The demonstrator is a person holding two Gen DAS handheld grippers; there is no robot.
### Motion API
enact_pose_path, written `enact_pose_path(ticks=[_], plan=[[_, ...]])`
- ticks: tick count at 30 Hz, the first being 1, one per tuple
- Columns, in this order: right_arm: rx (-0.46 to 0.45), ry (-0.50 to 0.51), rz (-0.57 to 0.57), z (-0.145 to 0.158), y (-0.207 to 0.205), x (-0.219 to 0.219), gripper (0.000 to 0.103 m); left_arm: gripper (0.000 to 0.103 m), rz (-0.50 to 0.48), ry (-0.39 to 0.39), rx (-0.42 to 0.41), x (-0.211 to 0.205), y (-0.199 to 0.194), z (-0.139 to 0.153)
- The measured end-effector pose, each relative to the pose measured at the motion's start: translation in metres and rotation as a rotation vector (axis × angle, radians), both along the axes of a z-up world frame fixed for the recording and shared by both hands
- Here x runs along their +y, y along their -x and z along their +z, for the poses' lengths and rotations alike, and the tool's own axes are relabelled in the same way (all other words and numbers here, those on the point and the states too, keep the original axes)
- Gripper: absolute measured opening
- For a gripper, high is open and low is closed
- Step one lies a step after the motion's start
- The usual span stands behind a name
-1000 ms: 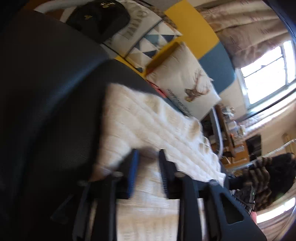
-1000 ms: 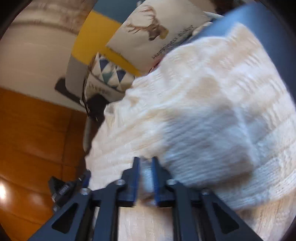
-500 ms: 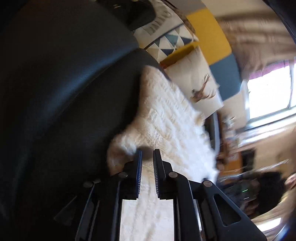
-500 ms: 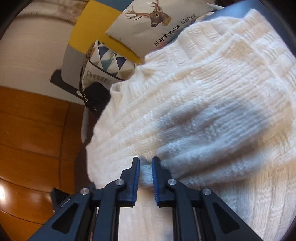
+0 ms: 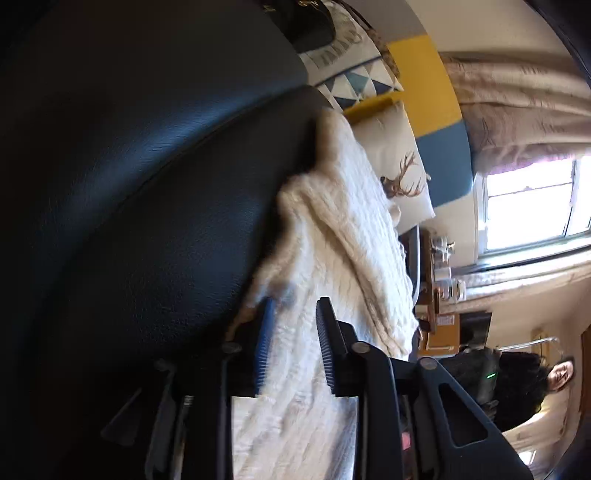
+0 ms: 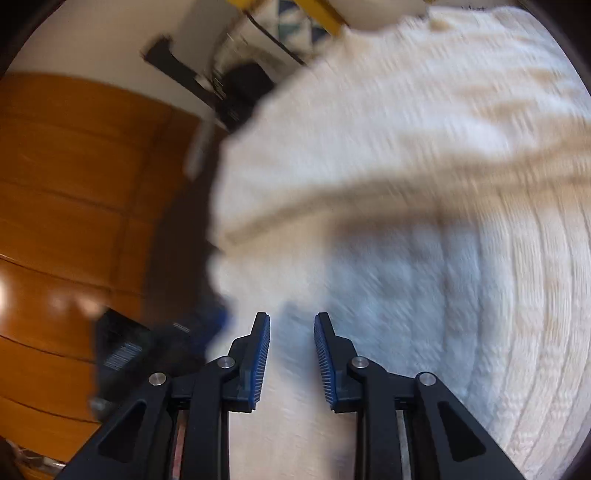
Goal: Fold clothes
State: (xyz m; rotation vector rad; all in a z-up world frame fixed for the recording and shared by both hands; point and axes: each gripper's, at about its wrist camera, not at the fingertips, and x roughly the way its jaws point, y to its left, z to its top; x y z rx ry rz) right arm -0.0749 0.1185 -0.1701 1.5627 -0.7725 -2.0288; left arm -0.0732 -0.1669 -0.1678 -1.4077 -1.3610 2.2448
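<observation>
A cream knitted sweater (image 5: 343, 236) lies on the black leather sofa (image 5: 147, 166), with one layer folded over another. My left gripper (image 5: 293, 332) stands open at the sweater's near edge, its blue-padded fingers (image 5: 263, 343) apart over the knit. In the right wrist view the sweater (image 6: 406, 155) fills most of the picture, blurred, with a fold line across its middle. My right gripper (image 6: 291, 332) is open just above the fabric, and nothing is pinched between its pads (image 6: 325, 354).
A deer-print cushion (image 5: 399, 166), a triangle-pattern cushion (image 5: 354, 81) and a black bag (image 5: 303, 22) sit at the sofa's far end. A person (image 5: 517, 380) is off to the right, below a bright window (image 5: 532, 206). Orange wooden panelling (image 6: 74, 184) lies left of the sweater.
Both grippers were shut on the sweater's edge half a second ago and now stand open. The fold they carried now rests on the sweater. The right view blurs with motion.
</observation>
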Motion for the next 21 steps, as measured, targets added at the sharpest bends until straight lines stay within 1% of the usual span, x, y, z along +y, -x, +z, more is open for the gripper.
enact_pose_path(ticks=[1,2,4,5,6,7,8,9,10,12,13,14,15,16,20,21], plan=[[0.025,0.000,0.008,0.000,-0.007,0.002,0.014,0.017,0.006,0.008,0.003,-0.004,-0.003,0.001],[0.044,0.000,0.014,0.000,-0.013,0.004,0.011,0.017,0.009,0.020,0.008,-0.008,-0.007,0.003],[0.024,0.018,0.000,-0.002,-0.016,0.010,0.010,0.017,0.006,0.026,0.006,-0.012,-0.010,0.009],[0.015,0.029,-0.009,-0.001,-0.017,0.012,0.013,0.018,0.010,0.028,0.009,-0.012,-0.012,0.013],[0.024,0.028,-0.011,0.004,-0.018,0.011,0.013,0.018,0.012,0.034,0.018,-0.011,-0.013,0.019],[0.033,0.027,-0.014,0.009,-0.019,0.009,0.017,0.019,0.012,0.029,0.033,-0.008,-0.009,0.025],[0.043,0.026,-0.014,0.014,-0.021,0.007,0.020,0.022,0.012,0.021,0.050,-0.004,-0.005,0.031],[0.053,0.027,-0.003,0.018,-0.025,0.003,0.020,0.025,0.012,0.012,0.067,0.000,0.000,0.036],[0.061,0.032,0.007,0.021,-0.030,0.000,0.020,0.029,0.004,0.020,0.077,0.009,0.011,0.040],[0.069,0.031,0.031,0.022,-0.038,-0.006,0.020,0.030,-0.007,0.031,0.066,0.016,0.026,0.036],[0.067,0.024,0.043,0.021,-0.042,-0.008,0.020,0.030,-0.002,0.062,0.022,0.016,0.030,0.028],[0.048,0.000,0.050,0.016,-0.044,-0.009,0.020,0.026,0.006,0.100,-0.031,0.016,0.033,0.018],[0.028,-0.023,0.054,0.011,-0.048,-0.008,0.019,0.019,0.013,0.114,-0.039,0.014,0.037,0.011],[0.027,-0.013,0.049,0.011,-0.051,-0.003,0.019,0.012,0.013,0.122,-0.030,0.011,0.038,0.008],[0.030,0.020,0.028,0.011,-0.064,0.020,0.019,0.013,-0.027,0.133,0.030,0.014,0.019,0.028],[0.054,0.002,0.000,0.017,-0.069,0.032,0.019,0.014,-0.038,0.135,0.046,0.015,0.014,0.033]])
